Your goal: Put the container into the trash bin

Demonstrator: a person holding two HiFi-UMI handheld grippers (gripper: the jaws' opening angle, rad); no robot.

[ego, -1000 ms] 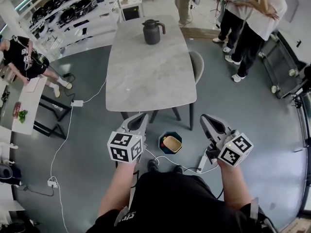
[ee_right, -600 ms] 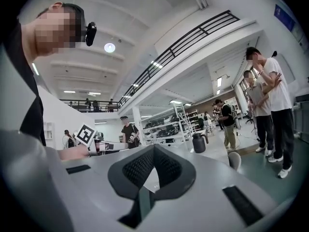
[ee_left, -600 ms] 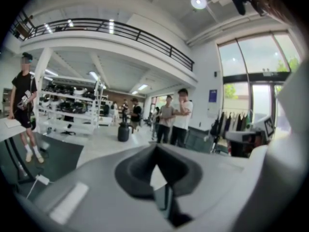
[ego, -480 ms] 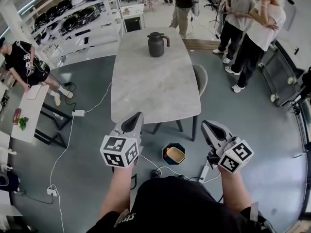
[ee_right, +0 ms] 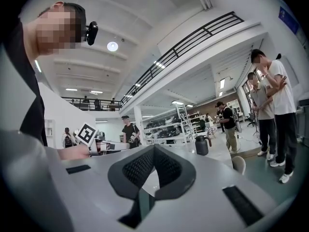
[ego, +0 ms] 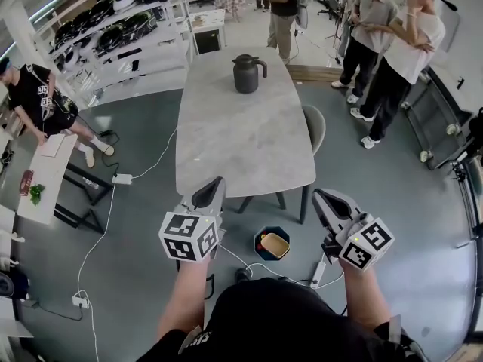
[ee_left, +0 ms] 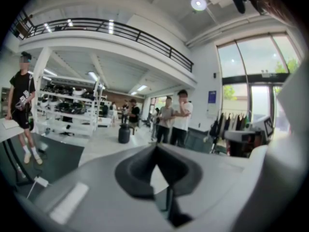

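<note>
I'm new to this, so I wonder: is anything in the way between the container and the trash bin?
Nothing visible stands in the way: the pale yellow container already lies inside the dark octagonal trash bin.

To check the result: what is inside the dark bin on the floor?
A pale yellow container lies inside the bin and fills most of it. A small red spot shows beside it, too small to name. The bin's bottom under the container is covered.

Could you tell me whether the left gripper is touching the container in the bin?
Apart. Head view: bare floor shows between left gripper and container.
</note>
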